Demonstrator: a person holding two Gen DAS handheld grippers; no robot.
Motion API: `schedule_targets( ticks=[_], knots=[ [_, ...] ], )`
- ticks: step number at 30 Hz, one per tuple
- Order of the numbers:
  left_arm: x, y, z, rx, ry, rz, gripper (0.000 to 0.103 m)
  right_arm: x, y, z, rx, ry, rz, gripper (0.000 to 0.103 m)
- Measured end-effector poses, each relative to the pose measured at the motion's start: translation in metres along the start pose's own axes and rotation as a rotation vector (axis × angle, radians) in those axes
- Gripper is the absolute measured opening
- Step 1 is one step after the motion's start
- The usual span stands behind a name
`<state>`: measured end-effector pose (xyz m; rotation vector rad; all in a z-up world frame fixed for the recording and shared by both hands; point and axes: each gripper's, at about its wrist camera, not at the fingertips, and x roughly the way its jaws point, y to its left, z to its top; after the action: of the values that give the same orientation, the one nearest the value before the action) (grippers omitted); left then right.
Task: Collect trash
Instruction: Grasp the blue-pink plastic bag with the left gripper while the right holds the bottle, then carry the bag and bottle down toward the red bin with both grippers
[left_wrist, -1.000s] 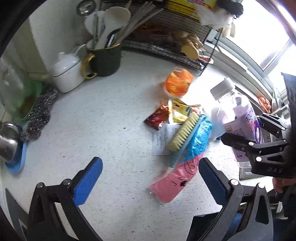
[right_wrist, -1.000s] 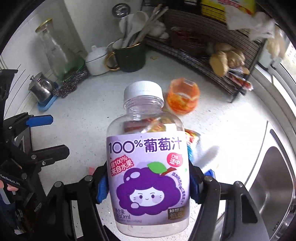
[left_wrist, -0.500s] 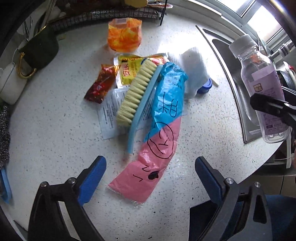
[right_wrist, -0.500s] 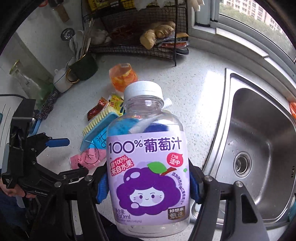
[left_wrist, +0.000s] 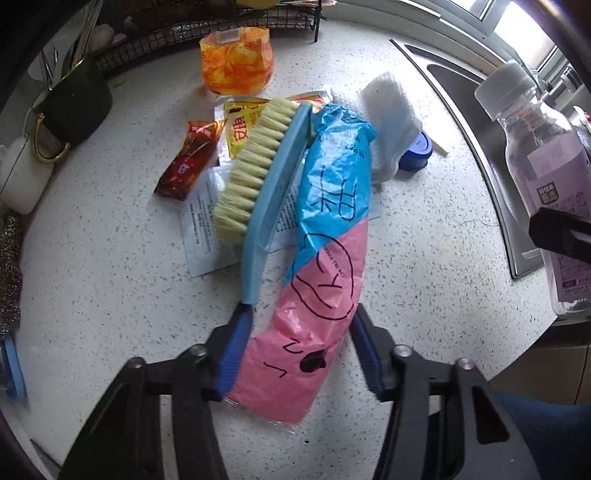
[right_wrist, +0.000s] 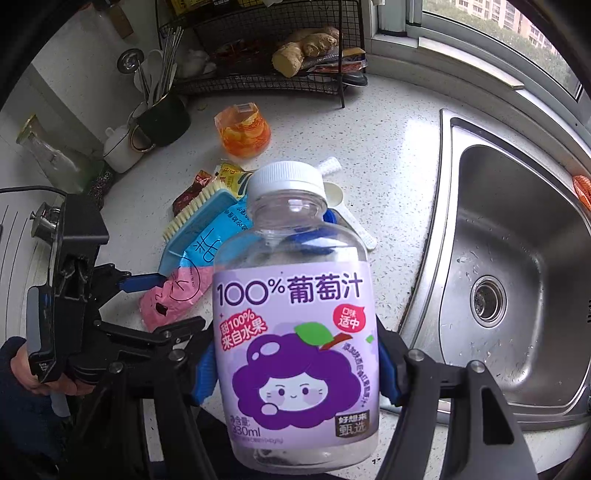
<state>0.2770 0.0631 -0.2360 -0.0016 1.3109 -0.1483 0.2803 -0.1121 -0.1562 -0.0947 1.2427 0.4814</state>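
Pink-blue wrapper (left_wrist: 325, 258) on counter (left_wrist: 110, 280) | left gripper (left_wrist: 301, 345) closing around its pink end | right gripper (right_wrist: 295, 363) clamped on juice bottle (right_wrist: 295, 314)

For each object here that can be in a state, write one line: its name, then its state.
Grape juice bottle: capped, looks empty, upright, clamped in the right gripper.
Left gripper: closing around the pink end of the pink-and-blue plastic bag.
Scrub brush: on its side, leaning on the bag.
Sink: no standing water, drain open.
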Motion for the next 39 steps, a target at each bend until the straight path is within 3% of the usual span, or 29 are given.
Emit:
schedule_targets(
  ticks=[5,7,15,22,31,39],
  knots=[
    [-0.005,0.001,-0.004,-0.002,0.022,-0.012,0.012,0.002,0.002,-0.001,-0.001,0.001,0.01,0.065],
    [-0.005,-0.005,-0.009,0.007,0.031,-0.011,0.009,0.001,0.002,-0.002,-0.003,-0.003,0.02,0.065],
    [-0.031,-0.019,-0.03,-0.034,-0.006,-0.007,0.006,-0.009,0.005,-0.01,-0.047,-0.017,0.047,0.065],
    [-0.082,-0.037,-0.032,-0.036,-0.082,0.017,0.006,-0.024,-0.001,-0.019,-0.059,-0.035,0.071,0.065],
    [-0.128,-0.091,-0.041,-0.033,-0.153,0.057,0.006,-0.066,-0.013,-0.054,-0.082,-0.093,0.144,0.065],
    [-0.144,-0.156,-0.082,0.004,-0.175,0.052,0.006,-0.111,-0.037,-0.106,-0.078,-0.164,0.153,0.065]
  ],
)
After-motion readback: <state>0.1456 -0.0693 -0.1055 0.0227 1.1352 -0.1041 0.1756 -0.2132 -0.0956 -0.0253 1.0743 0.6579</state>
